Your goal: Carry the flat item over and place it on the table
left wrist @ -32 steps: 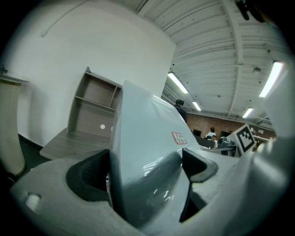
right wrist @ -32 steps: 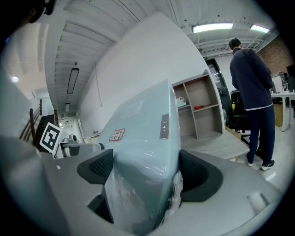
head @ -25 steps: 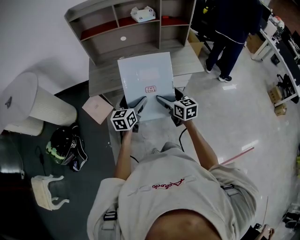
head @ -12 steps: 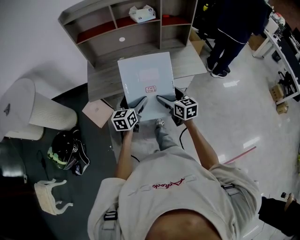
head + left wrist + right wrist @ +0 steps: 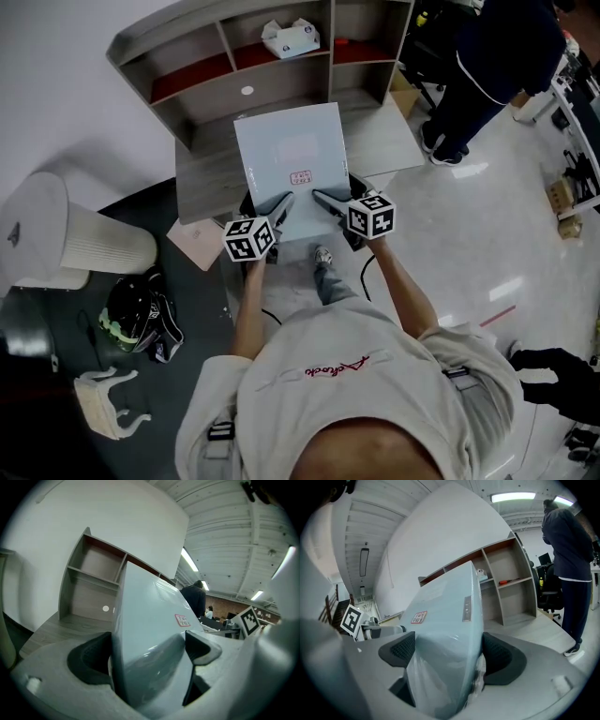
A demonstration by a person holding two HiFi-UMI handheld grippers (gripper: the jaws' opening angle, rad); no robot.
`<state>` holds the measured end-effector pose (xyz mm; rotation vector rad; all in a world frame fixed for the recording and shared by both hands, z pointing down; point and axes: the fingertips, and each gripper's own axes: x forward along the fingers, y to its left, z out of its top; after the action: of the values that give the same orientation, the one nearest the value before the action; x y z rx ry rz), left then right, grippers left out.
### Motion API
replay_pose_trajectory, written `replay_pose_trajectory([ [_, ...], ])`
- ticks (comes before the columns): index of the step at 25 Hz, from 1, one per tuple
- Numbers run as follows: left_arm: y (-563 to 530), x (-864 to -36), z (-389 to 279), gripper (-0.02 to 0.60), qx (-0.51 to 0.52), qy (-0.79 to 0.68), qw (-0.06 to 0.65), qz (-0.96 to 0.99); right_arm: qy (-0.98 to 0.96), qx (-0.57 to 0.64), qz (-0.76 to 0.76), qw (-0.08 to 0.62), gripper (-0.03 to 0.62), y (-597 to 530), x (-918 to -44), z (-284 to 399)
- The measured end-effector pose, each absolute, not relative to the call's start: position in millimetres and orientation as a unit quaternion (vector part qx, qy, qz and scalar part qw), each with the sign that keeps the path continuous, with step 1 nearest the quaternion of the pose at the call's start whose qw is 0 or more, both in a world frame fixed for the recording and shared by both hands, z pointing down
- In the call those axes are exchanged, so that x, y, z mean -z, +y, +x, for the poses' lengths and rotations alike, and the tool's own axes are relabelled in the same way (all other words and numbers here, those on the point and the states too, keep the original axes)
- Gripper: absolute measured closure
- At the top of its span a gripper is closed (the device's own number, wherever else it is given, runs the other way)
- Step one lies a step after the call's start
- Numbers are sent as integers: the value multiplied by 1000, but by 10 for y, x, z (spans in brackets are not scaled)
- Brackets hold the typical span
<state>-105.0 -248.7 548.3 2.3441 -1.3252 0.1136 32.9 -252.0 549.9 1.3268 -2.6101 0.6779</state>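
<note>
Still level, the pack (image 5: pixel 291 159) has not shifted in the tongs — the left gripper (image 5: pixel 281 202) and the right gripper (image 5: pixel 323 199) each pinch its near edge, side by side, and it reaches ahead of both. Beyond them the desk (image 5: pixel 202 178) has drawn nearer — the bystander (image 5: pixel 497 66) stands further right.

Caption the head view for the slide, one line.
Left tool and right tool clamp the near edge of a flat pale-blue package held before a grey desk with shelves.
</note>
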Motion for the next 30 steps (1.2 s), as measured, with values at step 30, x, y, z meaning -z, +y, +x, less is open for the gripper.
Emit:
replay_pose_trajectory([
  [30,-4367,-6141,-1087,74,-79,-503,303,806,-857,-302,401,122,129,-4490,-6167,285],
])
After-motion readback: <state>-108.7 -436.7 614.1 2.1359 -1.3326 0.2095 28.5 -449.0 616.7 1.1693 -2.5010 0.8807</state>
